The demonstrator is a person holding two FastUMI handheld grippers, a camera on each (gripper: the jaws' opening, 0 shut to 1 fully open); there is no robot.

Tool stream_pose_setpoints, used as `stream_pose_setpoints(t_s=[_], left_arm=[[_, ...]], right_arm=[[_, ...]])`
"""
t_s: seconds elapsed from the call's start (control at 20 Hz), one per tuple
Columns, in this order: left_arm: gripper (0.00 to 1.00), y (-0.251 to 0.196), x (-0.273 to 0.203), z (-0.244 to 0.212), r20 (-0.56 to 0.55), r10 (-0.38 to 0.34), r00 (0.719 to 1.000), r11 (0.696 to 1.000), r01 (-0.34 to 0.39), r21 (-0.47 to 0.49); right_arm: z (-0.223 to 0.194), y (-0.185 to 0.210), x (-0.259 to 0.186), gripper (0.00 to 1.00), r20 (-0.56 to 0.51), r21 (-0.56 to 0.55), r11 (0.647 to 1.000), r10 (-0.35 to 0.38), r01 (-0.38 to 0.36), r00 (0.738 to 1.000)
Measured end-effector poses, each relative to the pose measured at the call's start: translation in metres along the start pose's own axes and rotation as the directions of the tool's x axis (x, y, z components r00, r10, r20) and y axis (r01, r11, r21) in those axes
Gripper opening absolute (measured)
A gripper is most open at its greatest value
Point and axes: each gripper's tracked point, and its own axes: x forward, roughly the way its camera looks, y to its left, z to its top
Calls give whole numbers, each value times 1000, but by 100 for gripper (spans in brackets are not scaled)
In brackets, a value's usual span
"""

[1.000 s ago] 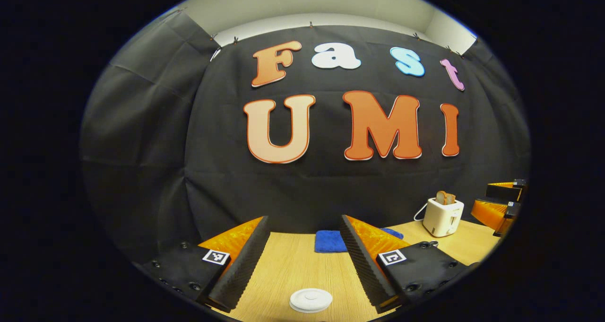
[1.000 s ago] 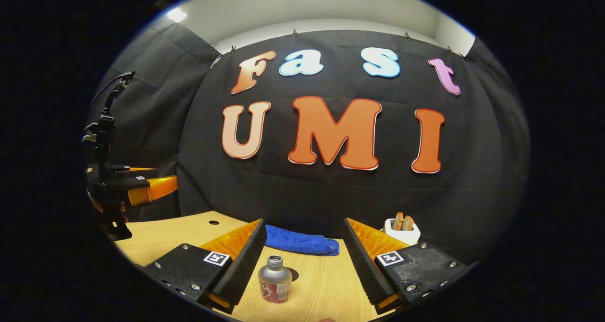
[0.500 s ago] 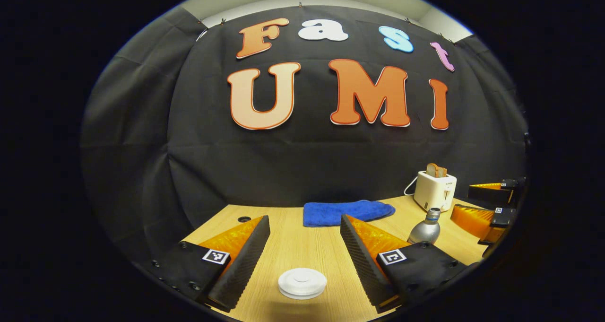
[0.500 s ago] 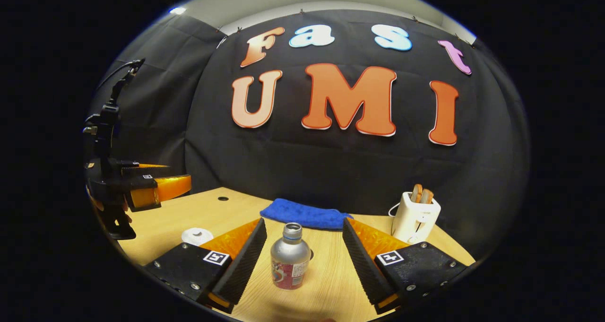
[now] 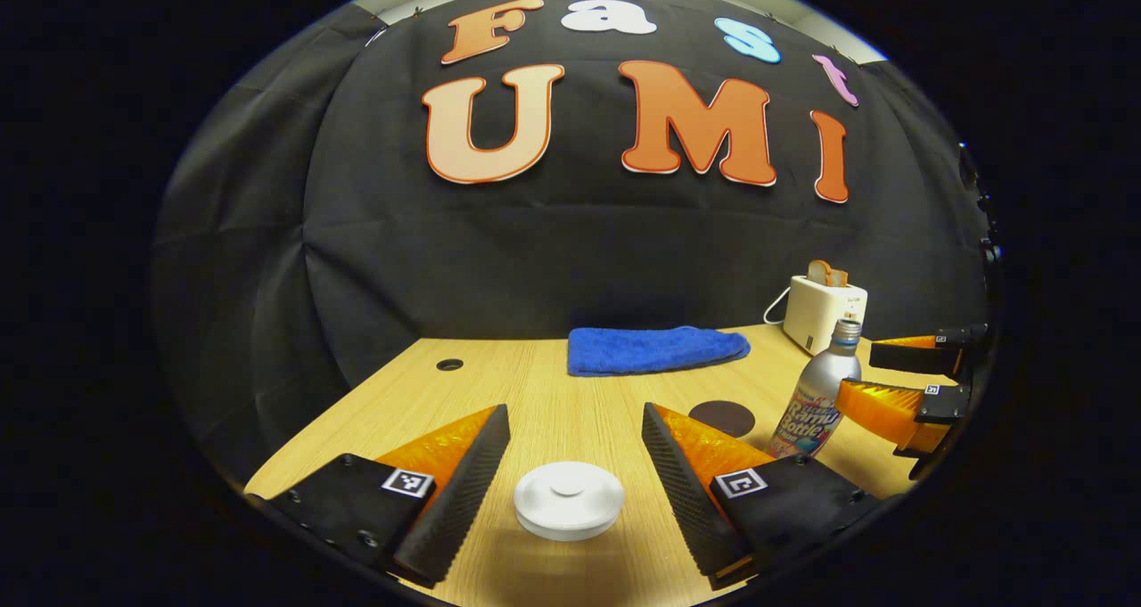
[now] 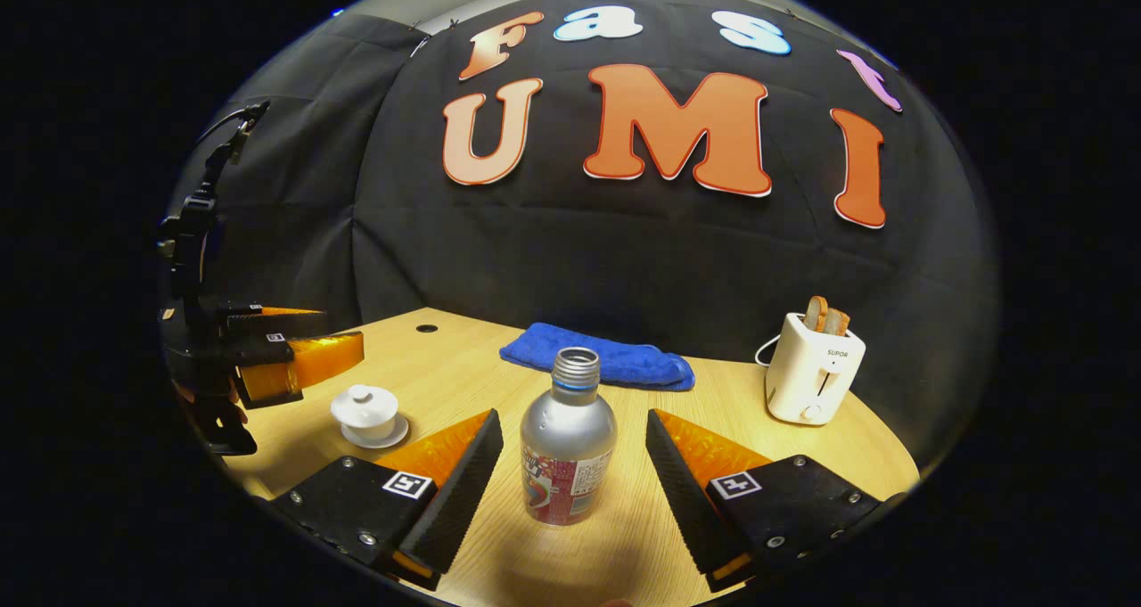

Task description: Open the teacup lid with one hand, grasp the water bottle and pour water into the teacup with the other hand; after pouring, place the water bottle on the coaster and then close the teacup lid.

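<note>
On the wooden worktop (image 6: 463, 366), the left hand-held gripper (image 5: 570, 464) stands wide open with the lidded white teacup (image 5: 569, 500) between its fingers, untouched. The dark round coaster (image 5: 722, 418) lies just left of the upright, uncapped water bottle (image 6: 568, 447), which stands between the spread fingers of the right hand-held gripper (image 6: 575, 464).

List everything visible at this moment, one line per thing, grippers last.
teacup with lid: one, white, on a saucer, table's left part
water bottle: one, silver, uncapped, upright between the right gripper's fingers, untouched
coaster: one, dark round, beside the bottle
towel: one, blue, at the back
toaster: one, white, bread in it, back right
table: one, light wood
left gripper: open, above the lid
right gripper: open, around the bottle
</note>
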Motion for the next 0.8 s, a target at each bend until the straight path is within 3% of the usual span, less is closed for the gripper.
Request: stream_pose_setpoints(t_s=[0.05,0.2,0.35,0.5,0.6,0.65,0.75,0.8], left_arm=[[92,1,4,-10,-21,0,1000,1000,0,0],[95,4,13,-34,-82,-4,997,1000,6,16],[80,6,19,-51,-117,0,993,1000,4,31],[72,6,26,-62,-141,3,990,999,4,53],[72,2,27,-66,-150,8,989,998,2,70],[61,4,26,-66,-147,6,989,997,5,76],[65,3,28,-64,-141,3,990,996,9,85],[52,2,29,-65,-144,5,990,996,8,92]], right_arm=[[-4,1,3,98,-10,-2,1000,0,0,1000],[-16,3,8,98,-41,0,1000,9,-9,999],[-25,5,13,98,-63,1,1000,18,-18,998],[-34,7,17,98,-83,0,1000,29,-29,996],[-39,8,20,97,-99,-2,999,38,-38,994],[-41,9,21,95,-104,-2,999,39,-39,994],[-45,11,23,95,-117,-5,999,45,-45,992],[-47,11,23,95,-123,-6,999,47,-48,991]])
